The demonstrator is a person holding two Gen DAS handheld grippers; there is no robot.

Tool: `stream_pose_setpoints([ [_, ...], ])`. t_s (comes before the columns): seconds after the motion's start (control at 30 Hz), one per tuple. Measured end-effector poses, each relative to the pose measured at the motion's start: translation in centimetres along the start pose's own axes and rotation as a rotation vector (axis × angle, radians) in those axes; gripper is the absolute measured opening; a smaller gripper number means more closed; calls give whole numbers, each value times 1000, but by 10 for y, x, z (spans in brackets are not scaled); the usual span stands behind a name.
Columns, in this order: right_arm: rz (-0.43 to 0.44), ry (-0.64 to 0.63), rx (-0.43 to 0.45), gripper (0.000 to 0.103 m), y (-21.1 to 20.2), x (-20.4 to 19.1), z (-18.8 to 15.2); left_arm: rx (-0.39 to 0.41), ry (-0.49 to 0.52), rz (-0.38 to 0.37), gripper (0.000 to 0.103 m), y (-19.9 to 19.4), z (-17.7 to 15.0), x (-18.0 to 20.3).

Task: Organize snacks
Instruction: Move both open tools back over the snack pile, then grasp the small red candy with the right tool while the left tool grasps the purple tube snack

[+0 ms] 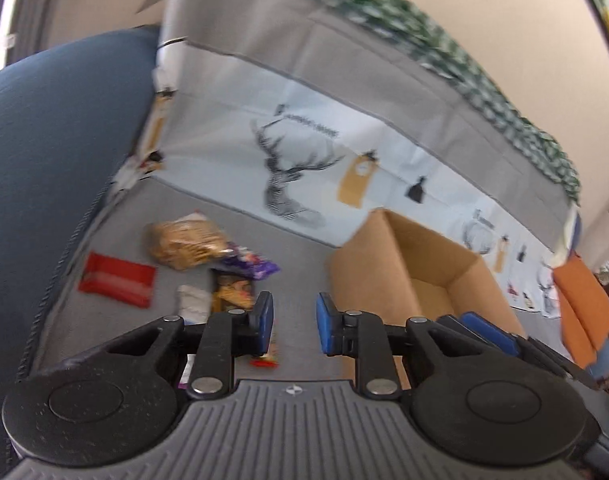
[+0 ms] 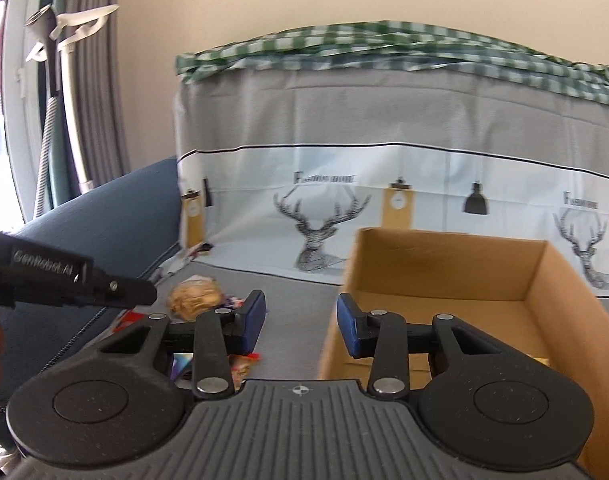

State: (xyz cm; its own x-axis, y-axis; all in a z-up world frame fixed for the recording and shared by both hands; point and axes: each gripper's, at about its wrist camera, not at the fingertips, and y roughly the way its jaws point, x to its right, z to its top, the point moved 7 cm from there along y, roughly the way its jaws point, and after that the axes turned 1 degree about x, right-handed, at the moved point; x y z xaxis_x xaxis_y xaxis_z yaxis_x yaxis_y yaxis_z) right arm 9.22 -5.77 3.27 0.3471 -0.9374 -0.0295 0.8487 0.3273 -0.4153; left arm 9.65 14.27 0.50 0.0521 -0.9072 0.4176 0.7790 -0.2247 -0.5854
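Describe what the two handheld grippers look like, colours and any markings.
Both are alike: the left gripper and right gripper have black linkage arms with silver rivets, blue pads on the fingers, and a ribbed grey base with a small crosshair mark. Seen from the right wrist view, the left gripper's black body carries white lettering, too blurred to read fully.

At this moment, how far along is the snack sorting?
Early. Done: little that shows; the cardboard box shows mostly bare floor. In hand: nothing; left gripper and right gripper are open and empty. Left: red packet, golden bag, purple wrapper and other wrappers still on the grey cover.
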Motion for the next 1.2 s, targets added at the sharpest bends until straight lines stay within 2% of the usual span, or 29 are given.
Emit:
stream_pose_setpoints([
  [0.23, 95, -1, -49, 42, 25, -47, -16, -135, -82, 143, 25, 16, -10, -53],
  [0.37, 125, -6, -84, 42, 39, -65, -29, -202, -177, 181, 25, 24, -16, -79],
  [0.5, 127, -19, -126, 42, 53, -72, -41, -243, -222, 192, 25, 29, -21, -89],
  [0.6, 125, -18, -127, 42, 64, -75, -46, -261, -209, 196, 25, 34, -22, -87],
  [0.93, 35, -54, -257, 42, 122, -74, -81, -310, -143, 235, 28, 56, -29, -75],
  [1.07, 20, -42, -296, 42, 140, -72, -89, -333, -122, 259, 45, 65, -33, -71],
  [1.2, 13, -30, -324, 42, 150, -70, -95, -358, -85, 274, 51, 74, -38, -65],
])
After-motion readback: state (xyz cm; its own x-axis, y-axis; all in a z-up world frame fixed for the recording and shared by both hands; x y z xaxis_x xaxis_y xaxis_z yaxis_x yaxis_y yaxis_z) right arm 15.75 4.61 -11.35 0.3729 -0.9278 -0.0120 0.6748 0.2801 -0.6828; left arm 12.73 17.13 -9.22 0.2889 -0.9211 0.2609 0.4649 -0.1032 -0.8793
